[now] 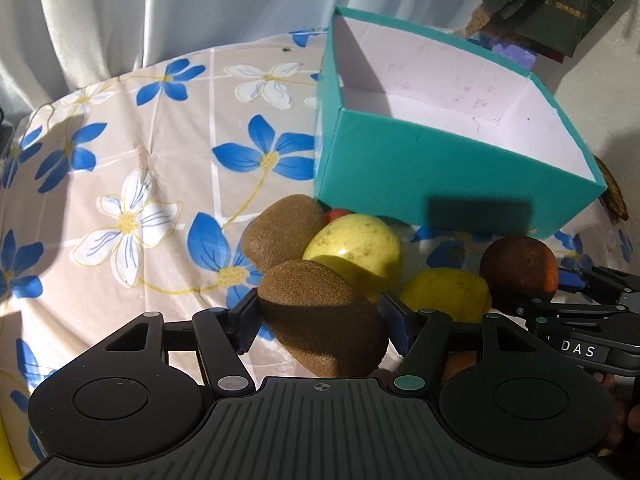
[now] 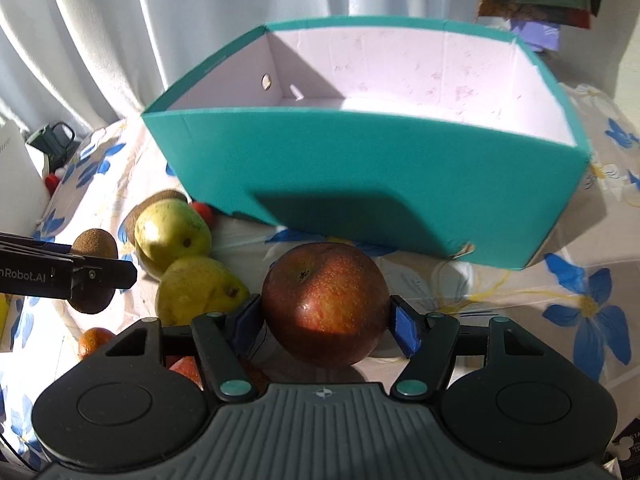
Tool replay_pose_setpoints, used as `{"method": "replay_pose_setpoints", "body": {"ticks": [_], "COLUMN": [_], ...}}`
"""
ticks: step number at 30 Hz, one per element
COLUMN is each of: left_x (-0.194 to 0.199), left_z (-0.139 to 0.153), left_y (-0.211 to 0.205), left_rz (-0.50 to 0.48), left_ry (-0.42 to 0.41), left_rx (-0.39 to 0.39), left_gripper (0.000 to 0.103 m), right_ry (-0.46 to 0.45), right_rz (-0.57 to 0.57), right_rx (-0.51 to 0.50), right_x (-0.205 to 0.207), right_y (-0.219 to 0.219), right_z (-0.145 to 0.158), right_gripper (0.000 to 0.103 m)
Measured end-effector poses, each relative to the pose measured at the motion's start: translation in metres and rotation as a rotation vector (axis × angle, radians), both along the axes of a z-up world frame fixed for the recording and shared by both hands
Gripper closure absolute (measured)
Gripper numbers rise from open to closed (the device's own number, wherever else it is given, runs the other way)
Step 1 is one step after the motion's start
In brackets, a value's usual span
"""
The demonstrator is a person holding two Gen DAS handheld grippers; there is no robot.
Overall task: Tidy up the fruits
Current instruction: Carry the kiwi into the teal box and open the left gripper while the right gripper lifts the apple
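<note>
Left claw (image 1: pixel 318 316) is clamped on a kiwi (image 1: pixel 320 316), right claw (image 2: pixel 326 314) is clamped on a red apple (image 2: pixel 326 300). Both are held just short of the teal box (image 2: pixel 360 184) (open top, white inside) on the flowered surface (image 1: pixel 120 160). Two pears (image 2: pixel 172 232) and another kiwi (image 1: pixel 280 232) lie near the box's front wall.

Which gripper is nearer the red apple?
Right. The right gripper is clamped around the red apple; the left gripper holds a kiwi off to the apple's left.
</note>
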State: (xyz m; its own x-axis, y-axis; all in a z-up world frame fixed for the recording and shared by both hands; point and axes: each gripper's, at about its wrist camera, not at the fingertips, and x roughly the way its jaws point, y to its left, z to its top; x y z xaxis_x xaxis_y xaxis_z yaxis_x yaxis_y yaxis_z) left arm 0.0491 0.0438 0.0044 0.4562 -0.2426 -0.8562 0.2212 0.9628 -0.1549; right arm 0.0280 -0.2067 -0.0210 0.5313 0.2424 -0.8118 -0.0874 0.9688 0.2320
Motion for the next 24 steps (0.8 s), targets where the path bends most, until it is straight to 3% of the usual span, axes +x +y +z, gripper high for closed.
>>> {"method": "replay_pose_setpoints", "body": {"ticks": [10, 15, 18, 24], "left_x": [0.018, 0.038, 0.055, 0.088], "left_z": [0.059, 0.086, 0.088, 0.058], "left_y": [-0.045, -0.071, -0.087, -0.119], "left_rz": [-0.128, -0.146, -0.152, -0.160], "left_ry": [-0.148, -0.233, -0.245, -0.211], "left_rx": [-0.019, -0.023, -0.028, 0.010], "left_gripper": [0.035, 0.035, 0.035, 0.035], "right_ry": [-0.087, -0.114, -0.129, -0.154], "right_rz": [-0.112, -0.156, -0.178, -0.223], "right_rx": [0.020, 0.023, 0.025, 0.027], "right_x": [-0.016, -0.024, -0.028, -0.036], "right_y": [-0.030, -0.042, -0.048, -0.062], "right_z": [0.030, 0.037, 0.041, 0.048], "right_gripper": [0.036, 0.036, 0.036, 0.036]}}
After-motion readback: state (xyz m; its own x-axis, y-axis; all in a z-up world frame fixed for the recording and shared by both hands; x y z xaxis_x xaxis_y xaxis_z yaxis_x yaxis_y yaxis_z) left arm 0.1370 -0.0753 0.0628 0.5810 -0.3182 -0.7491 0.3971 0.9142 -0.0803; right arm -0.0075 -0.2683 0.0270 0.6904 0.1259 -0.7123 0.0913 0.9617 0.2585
